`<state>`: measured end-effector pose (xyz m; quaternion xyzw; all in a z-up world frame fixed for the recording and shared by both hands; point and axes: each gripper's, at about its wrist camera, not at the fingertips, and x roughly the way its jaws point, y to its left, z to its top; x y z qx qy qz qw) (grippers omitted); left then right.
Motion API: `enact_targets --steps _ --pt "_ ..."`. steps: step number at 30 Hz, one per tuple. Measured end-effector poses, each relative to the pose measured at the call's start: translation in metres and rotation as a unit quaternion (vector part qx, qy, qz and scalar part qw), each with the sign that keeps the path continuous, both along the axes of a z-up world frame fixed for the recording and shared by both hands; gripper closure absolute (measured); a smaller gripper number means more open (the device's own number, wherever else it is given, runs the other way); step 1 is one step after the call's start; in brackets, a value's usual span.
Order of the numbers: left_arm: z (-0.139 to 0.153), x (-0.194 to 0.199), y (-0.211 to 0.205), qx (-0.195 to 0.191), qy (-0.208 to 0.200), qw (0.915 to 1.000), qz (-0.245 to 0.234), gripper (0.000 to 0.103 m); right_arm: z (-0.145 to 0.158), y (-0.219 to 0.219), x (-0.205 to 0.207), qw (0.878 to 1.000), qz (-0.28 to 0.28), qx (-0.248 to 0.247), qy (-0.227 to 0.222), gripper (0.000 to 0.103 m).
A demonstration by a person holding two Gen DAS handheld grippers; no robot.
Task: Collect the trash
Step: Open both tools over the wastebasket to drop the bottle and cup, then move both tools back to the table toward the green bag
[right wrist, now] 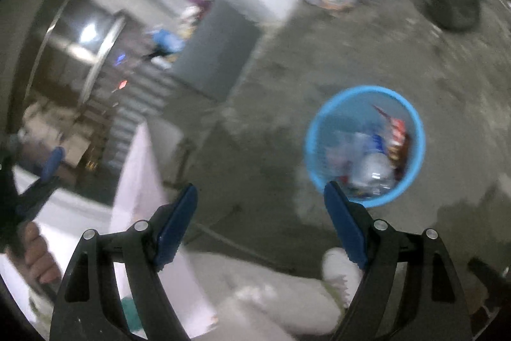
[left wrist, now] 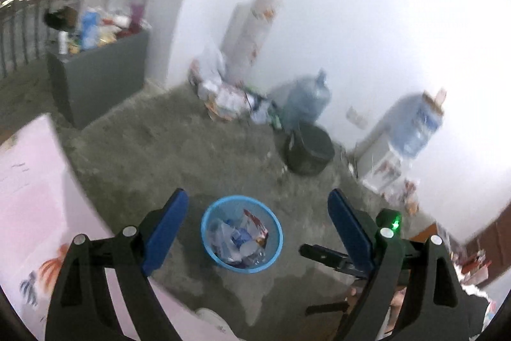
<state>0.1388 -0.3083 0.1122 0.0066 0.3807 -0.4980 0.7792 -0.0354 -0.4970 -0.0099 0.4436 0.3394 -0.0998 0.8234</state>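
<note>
Both wrist views downward, sharing blue bin (left wrist: 241,234).

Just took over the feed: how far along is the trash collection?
Partly done: the blue basket on the floor already holds wrappers and plastic. Nothing is in hand; the left gripper and right gripper are both open and empty. Still left: the litter pile against the white wall beside the water jug, and the heaped grey bin. Motion blur hides finer detail.
</note>
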Motion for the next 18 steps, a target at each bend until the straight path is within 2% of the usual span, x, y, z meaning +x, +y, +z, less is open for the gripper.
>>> enact_targets --steps 2,5,7,10,14,18 --pt "0.012 -0.002 0.047 -0.022 -0.015 0.9990 0.036 0.016 0.010 0.014 0.006 0.999 0.029 -0.006 -0.020 0.025" --pt "0.021 -0.012 0.115 -0.033 -0.045 0.9942 0.092 0.016 0.023 0.040 0.016 0.996 0.076 -0.012 -0.043 0.025" --pt "0.020 -0.019 0.154 -0.034 -0.053 0.9898 0.128 0.016 0.025 0.060 0.027 0.992 0.115 -0.009 -0.051 0.025" --pt "0.006 -0.033 0.202 -0.022 -0.044 0.9851 0.164 0.016 0.023 0.086 0.046 0.986 0.163 -0.003 -0.047 0.027" --pt "-0.028 -0.054 0.241 -0.007 -0.006 0.9839 0.178 0.016 0.017 0.119 0.066 0.977 0.212 0.001 -0.026 0.032" --pt "-0.058 -0.076 0.255 -0.002 0.014 0.9881 0.153 0.019 0.018 0.150 0.075 0.969 0.247 0.000 -0.007 0.035"
